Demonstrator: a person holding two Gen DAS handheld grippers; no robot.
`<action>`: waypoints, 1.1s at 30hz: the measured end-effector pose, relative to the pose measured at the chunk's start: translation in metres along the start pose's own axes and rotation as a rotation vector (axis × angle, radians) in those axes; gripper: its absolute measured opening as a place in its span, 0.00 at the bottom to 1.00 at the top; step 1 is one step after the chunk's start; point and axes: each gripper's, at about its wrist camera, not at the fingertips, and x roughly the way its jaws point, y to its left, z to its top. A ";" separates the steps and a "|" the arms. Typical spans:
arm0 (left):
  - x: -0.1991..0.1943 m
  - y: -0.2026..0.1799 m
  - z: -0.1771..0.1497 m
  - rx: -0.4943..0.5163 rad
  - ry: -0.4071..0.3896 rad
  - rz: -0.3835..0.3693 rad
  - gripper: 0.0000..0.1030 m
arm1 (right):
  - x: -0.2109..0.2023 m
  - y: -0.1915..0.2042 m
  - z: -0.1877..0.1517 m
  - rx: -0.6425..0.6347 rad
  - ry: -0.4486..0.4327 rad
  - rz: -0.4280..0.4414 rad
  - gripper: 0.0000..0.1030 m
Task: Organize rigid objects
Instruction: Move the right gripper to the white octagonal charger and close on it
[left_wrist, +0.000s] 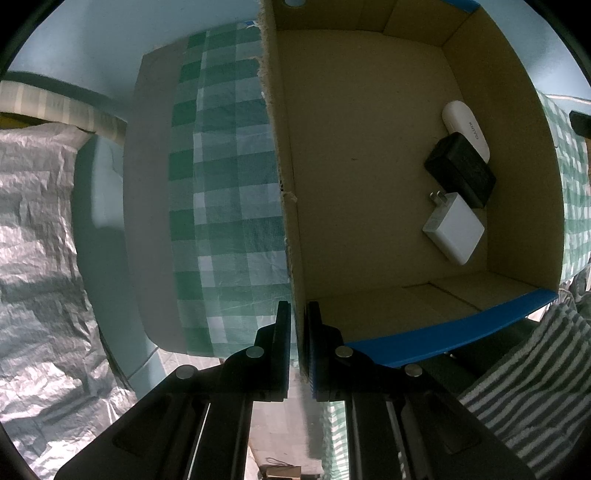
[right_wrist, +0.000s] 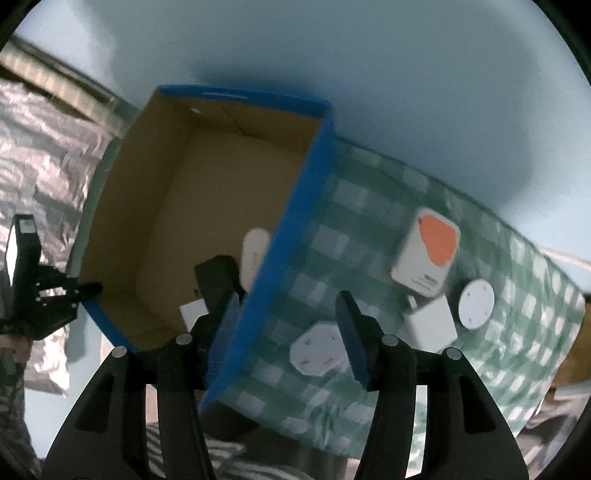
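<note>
An open cardboard box (left_wrist: 369, 166) with blue outer walls (right_wrist: 295, 229) stands on the green checked cloth (left_wrist: 221, 184). Inside lie a white oval case (left_wrist: 467, 129), a black block (left_wrist: 460, 170) and a white charger (left_wrist: 454, 230). My left gripper (left_wrist: 297, 314) points straight down, shut on the box's left wall, and also shows in the right wrist view (right_wrist: 96, 288). My right gripper (right_wrist: 288, 299) is open and empty above the box's right wall. On the cloth to the right lie a white plug adapter (right_wrist: 317, 349), a white cube charger (right_wrist: 430, 326), a round white disc (right_wrist: 476, 304) and an orange-and-white pack (right_wrist: 428, 254).
Crinkled silver sheeting (left_wrist: 37, 240) lies beyond the table's left side. A grey-and-white striped cloth (left_wrist: 535, 376) hangs at the near edge by the box. The checked cloth ends at the table edge (right_wrist: 569, 350) on the right.
</note>
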 end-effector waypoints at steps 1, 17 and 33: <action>0.000 0.000 0.000 0.000 0.000 0.001 0.09 | 0.003 -0.006 -0.002 0.013 0.008 0.001 0.54; 0.000 0.002 0.001 0.007 0.002 -0.005 0.09 | 0.066 -0.054 -0.034 0.293 0.160 0.063 0.62; 0.002 0.001 0.002 0.014 0.005 -0.009 0.09 | 0.121 -0.053 -0.047 0.415 0.261 0.021 0.66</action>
